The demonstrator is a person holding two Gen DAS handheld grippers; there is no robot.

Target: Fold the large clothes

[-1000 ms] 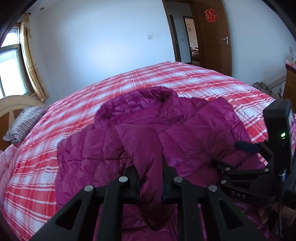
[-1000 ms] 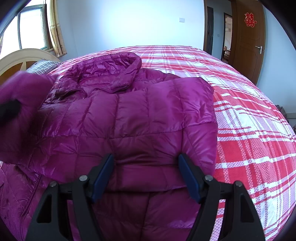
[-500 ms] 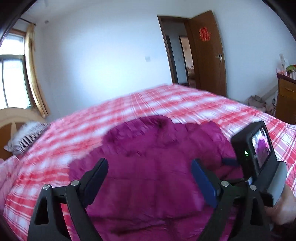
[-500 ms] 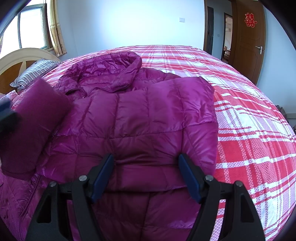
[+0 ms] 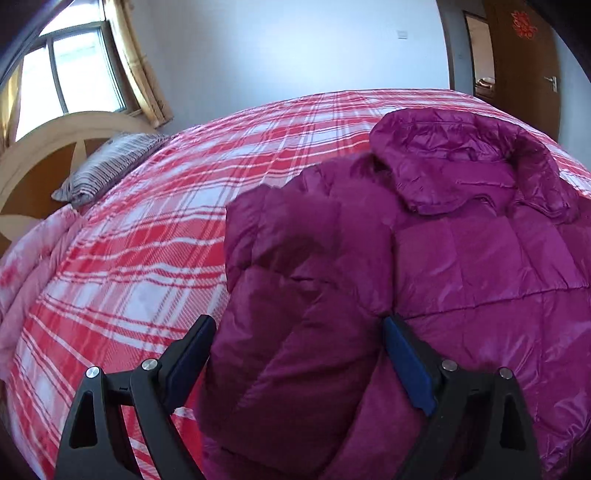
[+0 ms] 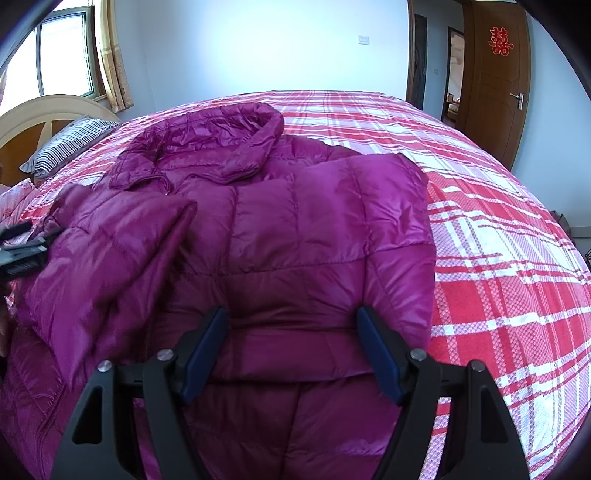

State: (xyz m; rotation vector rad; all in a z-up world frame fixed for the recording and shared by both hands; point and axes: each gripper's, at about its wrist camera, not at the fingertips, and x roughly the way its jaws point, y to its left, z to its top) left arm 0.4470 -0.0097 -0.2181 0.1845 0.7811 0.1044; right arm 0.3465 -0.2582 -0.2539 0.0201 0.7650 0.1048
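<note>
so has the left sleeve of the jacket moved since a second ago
Yes. In the right wrist view the sleeve has come down off the striped pillow and now lies flat on the jacket's front.

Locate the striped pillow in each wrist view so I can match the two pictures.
Left wrist view: the striped pillow lies at the far left, against the curved wooden headboard, well left of the purple jacket.
Right wrist view: the same pillow sits at the left edge, beside the headboard and just left of the jacket's collar.
Shared landmark: the brown door with the red paper ornament, upper right in both.
</note>
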